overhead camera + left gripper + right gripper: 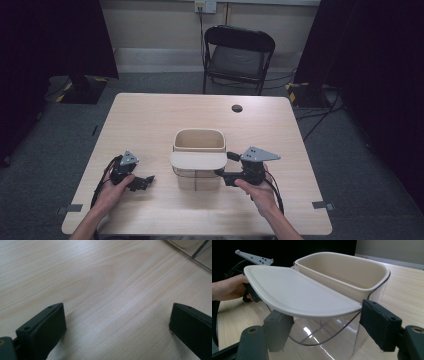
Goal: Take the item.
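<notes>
High view: the container (199, 160), a clear bin with a beige inner tub and a half-lid (198, 160) lying over its near part, stands at the middle of the table (150, 120). My right gripper (221, 173) points at the container's right side, just below the lid. My left gripper (146, 180) rests on the table to the left of the container, apart from it.

Left gripper view: my jaws stand wide apart over bare wood with nothing between them. A corner of the container (197, 252) shows at the upper right.

Right gripper view: my right gripper (322, 327) has its jaws moderately open, straddling the clear wall beneath the lid (297, 293). One pad looks tucked against the lid's underside; the other stands off the wall. I judge no firm grip is made.

Step in hand: approach to the lid or wall. The next move calls for settling the pads squarely, then closing without tipping the container.
</notes>
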Demonstrator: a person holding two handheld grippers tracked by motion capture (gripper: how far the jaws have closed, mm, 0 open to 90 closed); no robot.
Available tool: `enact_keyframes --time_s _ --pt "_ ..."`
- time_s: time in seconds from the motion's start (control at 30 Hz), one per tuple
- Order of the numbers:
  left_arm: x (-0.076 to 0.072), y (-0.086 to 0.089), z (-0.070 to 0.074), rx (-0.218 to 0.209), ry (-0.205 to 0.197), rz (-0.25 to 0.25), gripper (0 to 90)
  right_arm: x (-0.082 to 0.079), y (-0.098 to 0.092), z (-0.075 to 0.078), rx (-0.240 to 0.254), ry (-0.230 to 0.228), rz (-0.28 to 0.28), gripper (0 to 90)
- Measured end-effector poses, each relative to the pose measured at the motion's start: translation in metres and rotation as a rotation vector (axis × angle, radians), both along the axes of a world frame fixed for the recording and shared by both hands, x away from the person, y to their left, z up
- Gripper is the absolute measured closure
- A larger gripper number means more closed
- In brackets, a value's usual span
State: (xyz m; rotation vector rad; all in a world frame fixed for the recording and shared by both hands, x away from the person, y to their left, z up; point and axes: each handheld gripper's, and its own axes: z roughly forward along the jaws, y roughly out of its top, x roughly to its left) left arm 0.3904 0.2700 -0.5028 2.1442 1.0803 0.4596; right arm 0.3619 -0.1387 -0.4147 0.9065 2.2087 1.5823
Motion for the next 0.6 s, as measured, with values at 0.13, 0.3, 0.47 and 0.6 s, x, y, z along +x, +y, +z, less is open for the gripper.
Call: enact_keyframes --time_s 0.13,0.3,0.47,0.6 --pt "0.0001 0.0001 0.0000 0.000 -0.001 -0.001 0.3 0.0019 -0.0006 0.0019 0.009 0.007 0.004 27.1" --pt "0.0001 0.0001 0.0001 0.002 -0.001 -0.002 0.3 0.0028 -0.0004 0.0046 0.009 0.003 0.005 27.0" --pt "0.0002 0.0002 0.0001 0.003 -0.001 -0.003 0.3 0.0038 -0.0006 0.0054 0.012 0.003 0.009 27.1" --pt "0.0001 0.0001 0.0000 0.002 0.000 -0.001 0.3 0.0043 0.0003 0.0058 0.011 -0.005 0.007 26.6"
